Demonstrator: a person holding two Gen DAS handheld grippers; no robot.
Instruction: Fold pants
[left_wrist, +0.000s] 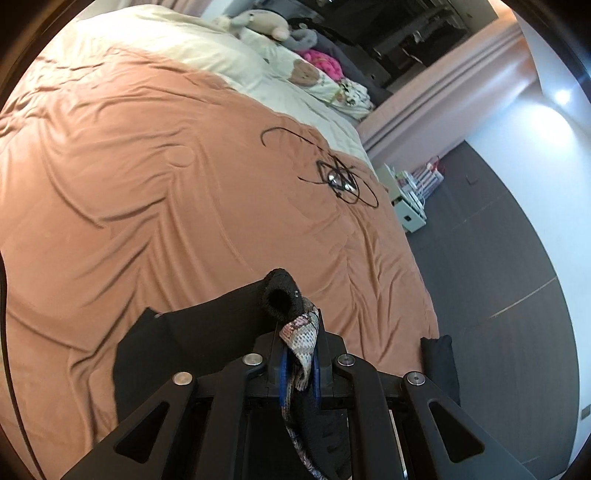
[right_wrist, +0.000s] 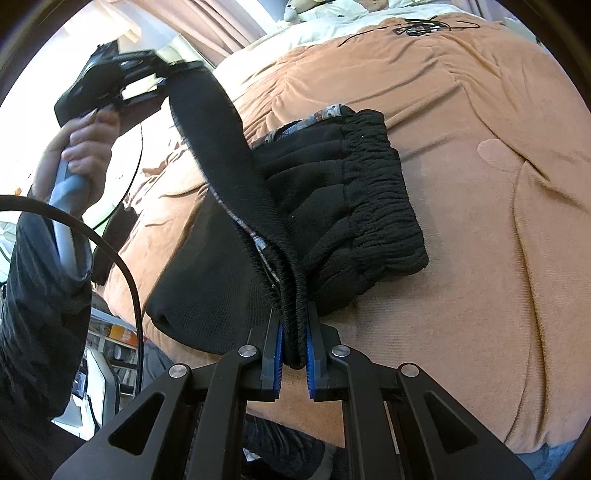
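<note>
No readable text, label, brand, number or sign on anything in either view.

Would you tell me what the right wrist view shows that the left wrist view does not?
Only the right wrist view shows the pants' elastic waistband, the right gripper shut on a cuff, and the person's hand holding the raised left gripper. Only the left wrist view shows the plush toys, the floor and the left gripper's close clamp on the pants. Both share the black pants, the orange bedspread and the tangled black cable.
</note>
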